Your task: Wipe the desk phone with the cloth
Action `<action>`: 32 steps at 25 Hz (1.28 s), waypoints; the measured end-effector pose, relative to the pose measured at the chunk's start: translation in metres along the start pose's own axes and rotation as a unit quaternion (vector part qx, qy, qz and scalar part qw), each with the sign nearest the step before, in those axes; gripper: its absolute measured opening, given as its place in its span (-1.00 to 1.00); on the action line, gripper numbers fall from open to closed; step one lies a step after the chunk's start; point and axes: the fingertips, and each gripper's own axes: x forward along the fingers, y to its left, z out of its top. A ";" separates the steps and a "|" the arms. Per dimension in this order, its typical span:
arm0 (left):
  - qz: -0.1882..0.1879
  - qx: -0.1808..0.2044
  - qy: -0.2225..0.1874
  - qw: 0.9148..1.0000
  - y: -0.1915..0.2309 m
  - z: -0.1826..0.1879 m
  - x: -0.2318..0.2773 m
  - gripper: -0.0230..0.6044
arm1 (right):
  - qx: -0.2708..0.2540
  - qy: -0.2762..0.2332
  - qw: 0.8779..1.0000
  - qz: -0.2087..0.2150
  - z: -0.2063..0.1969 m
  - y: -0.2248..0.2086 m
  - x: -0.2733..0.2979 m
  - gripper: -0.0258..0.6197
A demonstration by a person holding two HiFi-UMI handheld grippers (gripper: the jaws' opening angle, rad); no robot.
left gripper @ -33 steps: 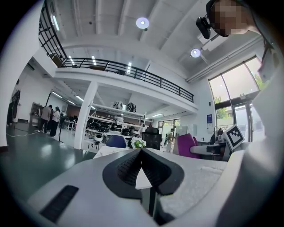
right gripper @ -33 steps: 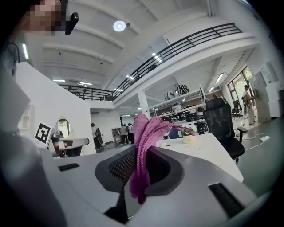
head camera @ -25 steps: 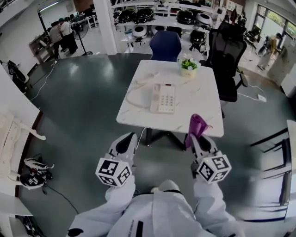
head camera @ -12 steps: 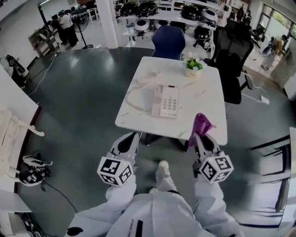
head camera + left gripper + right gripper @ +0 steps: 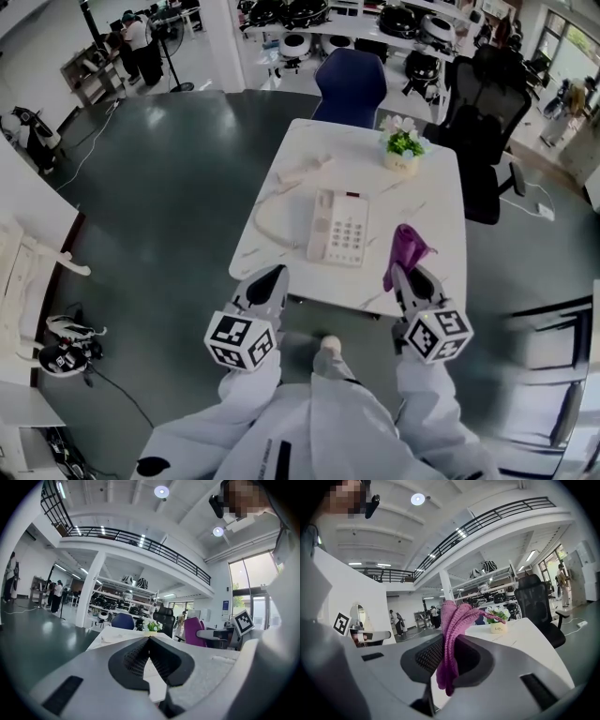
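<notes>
Cloth (image 5: pixel 406 248), purple knit, is pinched between the jaws of the right tool (image 5: pixel 405 272). The right gripper view shows the jaws closed on its middle, with a bunch standing up above them and a tail hanging below. Right tool sits at the near edge of the white surface (image 5: pixel 427 202), toward the near right corner, and the cloth pokes up over that part of the surface. Can't tell from any view whether the cloth touches the surface. Desk phone (image 5: pixel 337 227) lies flat around the middle of the surface, a bit closer to the near edge, with the handset on its left side and the keypad to the right. Phone is left of and just beyond the cloth, clearly apart from it, no contact. Left tool (image 5: pixel 265 279) is at the near edge by the near left corner, short of the phone and to its left, not touching it. Its jaws are pressed together with nothing between them, per the left gripper view. White cord (image 5: pixel 262 211) loops from the phone over the left side of the surface. Small potted plant (image 5: pixel 403 150) stands near the far right corner. Blue chair (image 5: pixel 352 84) is beyond the far edge, black office chair (image 5: pixel 487 103) off the far right corner.
</notes>
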 end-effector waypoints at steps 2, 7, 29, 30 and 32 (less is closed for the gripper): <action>-0.004 -0.004 0.006 1.000 0.003 -0.003 0.016 -0.93 | 0.003 0.004 1.000 -0.002 0.002 -0.011 0.012 -0.83; 0.000 -0.012 0.019 1.000 0.011 -0.011 0.046 -0.94 | 0.005 0.013 1.000 -0.008 0.007 -0.036 0.039 -0.83; 0.043 -0.046 0.064 0.996 0.071 -0.039 0.118 -0.94 | -0.057 0.091 0.994 0.018 -0.012 -0.098 0.167 -0.83; 0.043 -0.049 0.069 0.995 0.073 -0.041 0.121 -0.93 | -0.064 0.098 0.993 0.020 -0.014 -0.099 0.174 -0.83; 0.043 -0.055 0.079 0.994 0.078 -0.045 0.127 -0.94 | -0.084 0.109 0.990 0.025 -0.018 -0.101 0.187 -0.83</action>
